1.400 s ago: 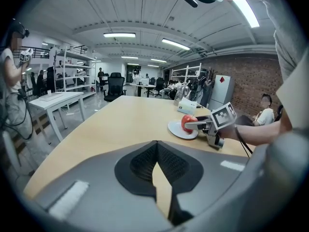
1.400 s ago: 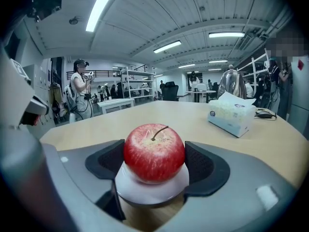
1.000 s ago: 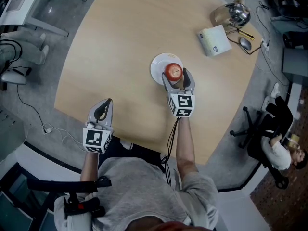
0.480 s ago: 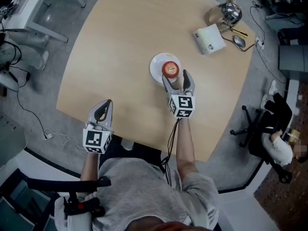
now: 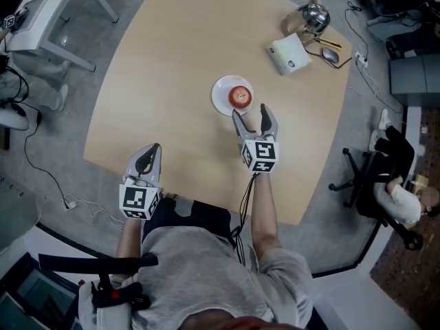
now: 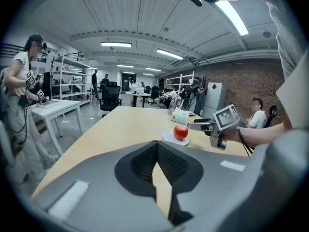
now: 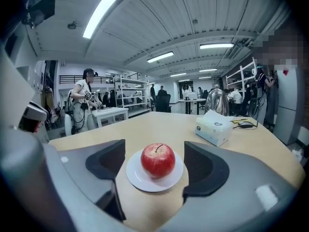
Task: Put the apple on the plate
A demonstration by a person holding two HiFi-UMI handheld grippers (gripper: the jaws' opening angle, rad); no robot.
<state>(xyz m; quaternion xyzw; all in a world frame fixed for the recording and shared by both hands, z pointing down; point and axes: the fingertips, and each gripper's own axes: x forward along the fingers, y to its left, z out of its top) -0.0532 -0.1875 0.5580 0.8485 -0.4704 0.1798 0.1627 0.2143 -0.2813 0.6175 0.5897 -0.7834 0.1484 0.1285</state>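
Note:
A red apple [image 5: 240, 96] [image 7: 158, 160] [image 6: 181, 132] sits upright on a small white plate [image 5: 221, 93] [image 7: 137, 177] [image 6: 169, 138] in the middle of the wooden table [image 5: 172, 81]. My right gripper [image 5: 253, 117] [image 7: 153, 169] is open just short of the plate on the near side, with nothing between its jaws. My left gripper [image 5: 147, 156] [image 6: 159, 170] is shut and empty near the table's front left edge, far from the plate.
A tissue box [image 5: 289, 54] [image 7: 215, 127], a metal kettle [image 5: 315, 14], a mouse [image 5: 331, 56] and cables lie at the table's far right. A person sits in an office chair [image 5: 381, 184] at right. A white side table [image 5: 48, 12] stands at left.
My right gripper has let go of the apple and drawn back toward me, leaving it on the plate. The left gripper has stayed put.

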